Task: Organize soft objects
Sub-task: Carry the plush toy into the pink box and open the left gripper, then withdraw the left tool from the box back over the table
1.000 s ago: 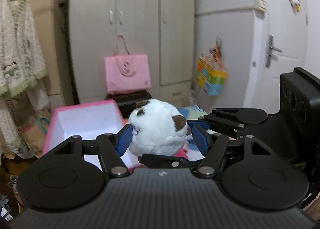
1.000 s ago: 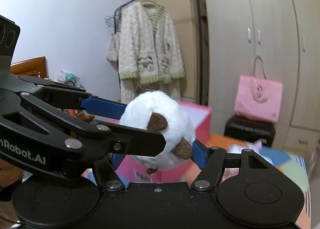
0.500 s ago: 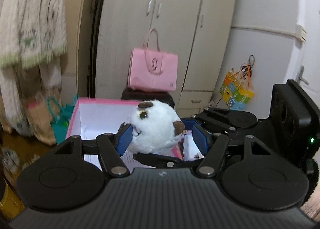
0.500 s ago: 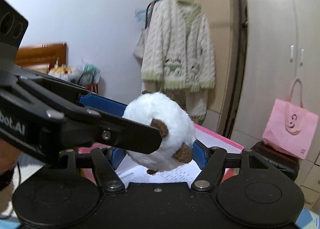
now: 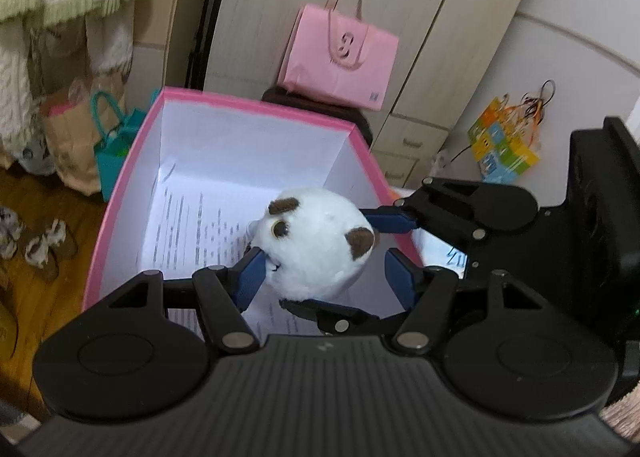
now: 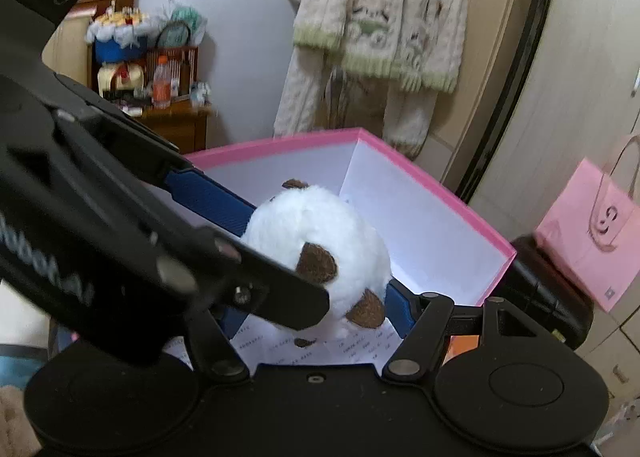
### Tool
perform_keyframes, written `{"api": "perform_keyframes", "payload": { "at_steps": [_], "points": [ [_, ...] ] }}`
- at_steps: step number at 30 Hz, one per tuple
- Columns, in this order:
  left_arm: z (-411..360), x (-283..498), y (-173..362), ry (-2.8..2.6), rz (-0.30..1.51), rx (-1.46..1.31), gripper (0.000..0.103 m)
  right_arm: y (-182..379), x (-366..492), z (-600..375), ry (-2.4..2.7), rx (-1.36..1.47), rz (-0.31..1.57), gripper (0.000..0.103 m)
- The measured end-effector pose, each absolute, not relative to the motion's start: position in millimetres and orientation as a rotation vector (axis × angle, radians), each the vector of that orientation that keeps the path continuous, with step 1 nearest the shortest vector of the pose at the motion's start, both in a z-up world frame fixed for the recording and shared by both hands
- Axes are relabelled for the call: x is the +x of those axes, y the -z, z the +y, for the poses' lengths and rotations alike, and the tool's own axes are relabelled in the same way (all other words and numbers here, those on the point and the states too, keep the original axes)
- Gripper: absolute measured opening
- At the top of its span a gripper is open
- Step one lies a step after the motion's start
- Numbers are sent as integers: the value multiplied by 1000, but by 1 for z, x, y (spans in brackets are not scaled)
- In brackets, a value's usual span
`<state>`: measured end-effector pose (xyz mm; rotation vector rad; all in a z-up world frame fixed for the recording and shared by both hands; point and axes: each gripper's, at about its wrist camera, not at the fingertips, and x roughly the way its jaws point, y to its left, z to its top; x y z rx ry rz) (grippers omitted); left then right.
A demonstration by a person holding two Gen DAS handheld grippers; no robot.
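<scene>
White fleece is filling the gap in both claws at once. The left gripper (image 5: 326, 277) is reaching in with its blue pads on either side of the white round plush toy with brown ears (image 5: 316, 245). Its left pad is pressing into the fur. Its right pad is showing a sliver of daylight in its own view, so we are not able to say whether that claw is truly pinching or only cradling. The right gripper (image 6: 316, 313) is crossing it at an angle. One of its blue pads is bearing on the toy's side and the other is hiding behind the left gripper's finger. We are reading this one as clamped on the plush toy, jaws about half spread around its bulk.

Looking outward, we are seeing the plush toy hanging in the air over the open mouth of the pink cardboard box with the white inside (image 5: 256, 105). It is sitting inside the rim line, towards the box's right-hand wall and nearer the box's near end than its far end. It is well above the printed paper sheet (image 5: 192, 229) lying on the box's floor.

We are judging that the coming move is turning on this: the box floor is lying straight below and slightly ahead of the fingertips. Being round, the toy is offering no long axis to line up. Both hands are equally close, so lowering together and then spreading is looking like the step in hand. Beyond the box's far wall, a pink paper bag (image 5: 340, 61) is standing well clear.
</scene>
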<state>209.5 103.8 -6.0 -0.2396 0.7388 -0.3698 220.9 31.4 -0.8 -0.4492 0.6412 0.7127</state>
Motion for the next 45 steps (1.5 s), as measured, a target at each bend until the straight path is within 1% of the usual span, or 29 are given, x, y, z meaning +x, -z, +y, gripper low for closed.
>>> {"api": "perform_keyframes", "payload": {
  "at_steps": [8, 16, 21, 23, 33, 45],
  "points": [
    [108, 224, 21, 358, 830, -279, 64, 15, 230, 43, -711, -517, 739, 73],
    [109, 222, 23, 330, 845, -260, 64, 16, 229, 40, -702, -511, 749, 74],
    [112, 212, 11, 291, 804, -221, 65, 9, 223, 35, -696, -496, 735, 74],
    [112, 208, 3, 285, 794, -211, 67, 4, 220, 33, -686, -493, 728, 74],
    [105, 170, -30, 276, 733, -117, 71, -28, 191, 22, -642, -458, 696, 76],
    [84, 113, -65, 351, 667, -8, 76, -63, 135, -11, -622, -407, 664, 76]
  ]
}}
